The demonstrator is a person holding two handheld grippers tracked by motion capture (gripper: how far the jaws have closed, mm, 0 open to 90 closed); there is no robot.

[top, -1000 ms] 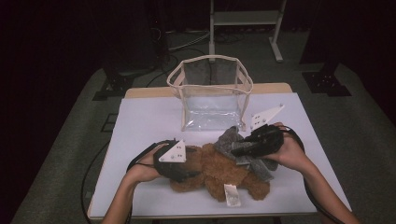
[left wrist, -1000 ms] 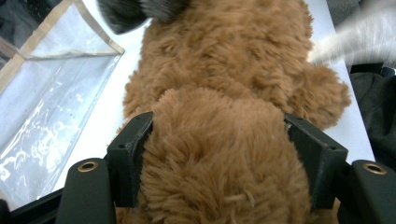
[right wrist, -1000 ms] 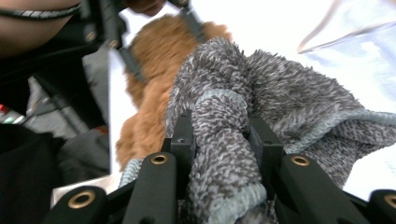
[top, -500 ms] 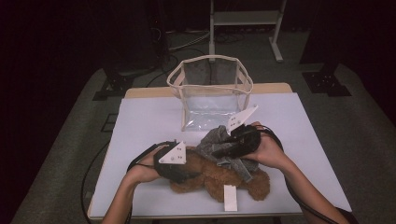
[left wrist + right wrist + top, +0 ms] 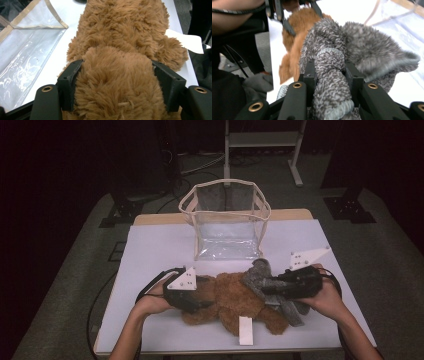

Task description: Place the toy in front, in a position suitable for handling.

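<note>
A brown plush bear (image 5: 235,302) lies lengthwise across the near part of the white table (image 5: 160,245), just in front of a clear plastic bag (image 5: 227,220) with beige trim that stands upright and open near the middle of the table. The left gripper (image 5: 197,302) comes in from the left end of the toy; in the left gripper view its two black jaws stand to either side of a thick rounded part of the bear (image 5: 117,82) and press into the fur, so it grips the plush at a middling width. In that same view the bag (image 5: 27,60) shows to the left, its clear wall just beside the bear, and a white tag (image 5: 186,41) sticks out from the toy's far side. From above, the white tag (image 5: 246,330) lies flat on the table at the bear's near edge. A grey knitted cloth (image 5: 272,287) is draped over the right end of the bear. The right gripper (image 5: 267,290) reaches in from the right, and in the right gripper view its jaws are drawn close together on a twisted fold of the grey knitted cloth (image 5: 332,72), which bunches up between them, with the brown fur (image 5: 297,32) beyond it. Both hands rest low near the table's front edge
</note>
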